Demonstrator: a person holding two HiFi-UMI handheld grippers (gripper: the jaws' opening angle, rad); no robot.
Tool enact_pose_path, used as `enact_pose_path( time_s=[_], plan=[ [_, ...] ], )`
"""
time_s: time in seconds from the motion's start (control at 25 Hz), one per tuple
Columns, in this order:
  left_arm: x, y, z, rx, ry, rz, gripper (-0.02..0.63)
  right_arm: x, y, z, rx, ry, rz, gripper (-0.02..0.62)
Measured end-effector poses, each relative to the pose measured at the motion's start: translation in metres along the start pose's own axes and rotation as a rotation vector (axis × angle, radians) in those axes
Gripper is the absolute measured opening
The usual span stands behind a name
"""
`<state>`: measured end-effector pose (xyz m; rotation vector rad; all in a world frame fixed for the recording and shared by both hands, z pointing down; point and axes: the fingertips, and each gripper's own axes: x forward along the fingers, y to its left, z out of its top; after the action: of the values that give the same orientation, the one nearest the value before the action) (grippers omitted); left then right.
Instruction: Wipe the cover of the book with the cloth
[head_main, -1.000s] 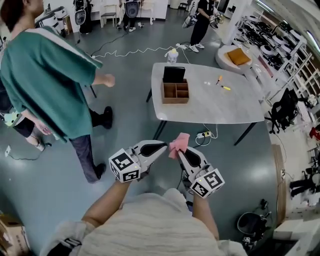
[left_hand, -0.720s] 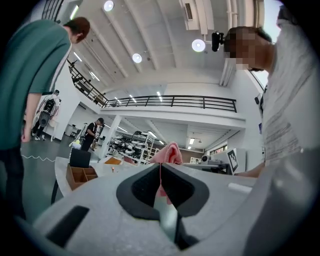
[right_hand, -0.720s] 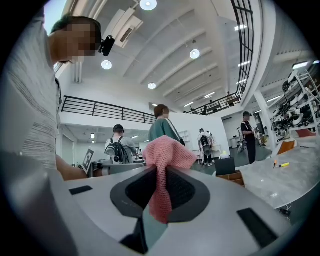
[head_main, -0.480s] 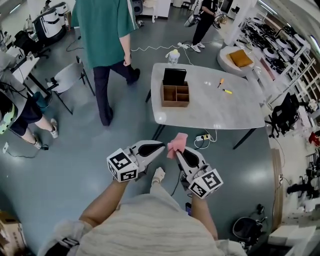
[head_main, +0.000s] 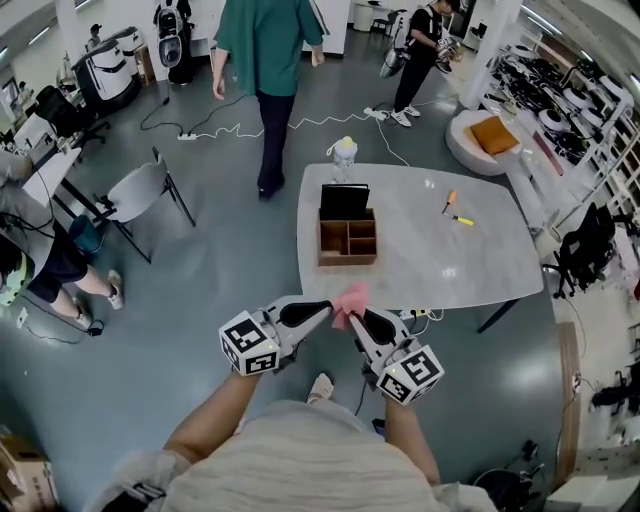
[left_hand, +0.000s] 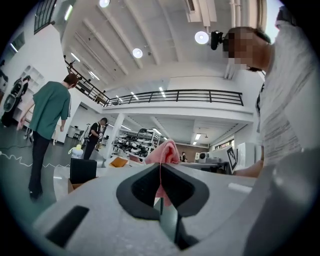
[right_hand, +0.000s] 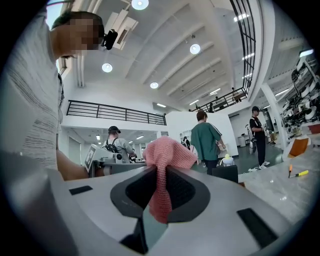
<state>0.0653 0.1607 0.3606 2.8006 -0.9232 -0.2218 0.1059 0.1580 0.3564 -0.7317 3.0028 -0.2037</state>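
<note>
**Cloth's in the right tongs, book's over on the table**

From the head view I'm looking down at a pale grey stone-look table (head_main: 430, 255) with rounded corners. It sits on a shiny blue-grey floor (head_main: 200, 290) in a big workshop hall. The black-covered book (head_main: 344, 200) stands upright in the back slot of a brown wooden compartment box (head_main: 347, 259), which is near the table's left edge. Further right there's an orange-handled screwdriver (head_main: 450, 201) and a yellow-handled screwdriver (head_main: 462, 220), both well apart from the box. The rest of the top is bare.

Both tools hang over the floor right at the table's near edge. The right gripper (head_main: 352, 317) is clamped on the pink knitted cloth (head_main: 350, 300). A bunch pokes up past its tips and a tail hangs down between the pads. The left gripper (head_main: 322, 309) has its jaws fully together with nothing clearly in them. Its tip is just beside the cloth, and I can't tell if it touches.

Room-wise, there's wide open floor on the left, up to a grey chair (head_main: 138, 188). A person in a green top (head_main: 265, 50) is beyond the table's far-left corner. A round stool with an orange cushion (head_main: 492, 137) sits past the far-right corner, and cluttered shelving (head_main: 600, 110) runs along the right side.
</note>
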Motion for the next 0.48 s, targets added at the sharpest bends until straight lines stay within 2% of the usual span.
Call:
enact_pose_path(
  time_s=[0.24, 0.48],
  plan=[
    [0.044, 0.051, 0.012, 0.021, -0.013, 0.030, 0.017, 0.030, -0.059, 0.013, 0.000, 0.000, 0.048, 0.049],
    [0.066, 0.088, 0.011, 0.016, 0.000, 0.046, 0.017, 0.053, -0.098, 0.014, 0.011, 0.007, 0.050, 0.049]
  ],
)
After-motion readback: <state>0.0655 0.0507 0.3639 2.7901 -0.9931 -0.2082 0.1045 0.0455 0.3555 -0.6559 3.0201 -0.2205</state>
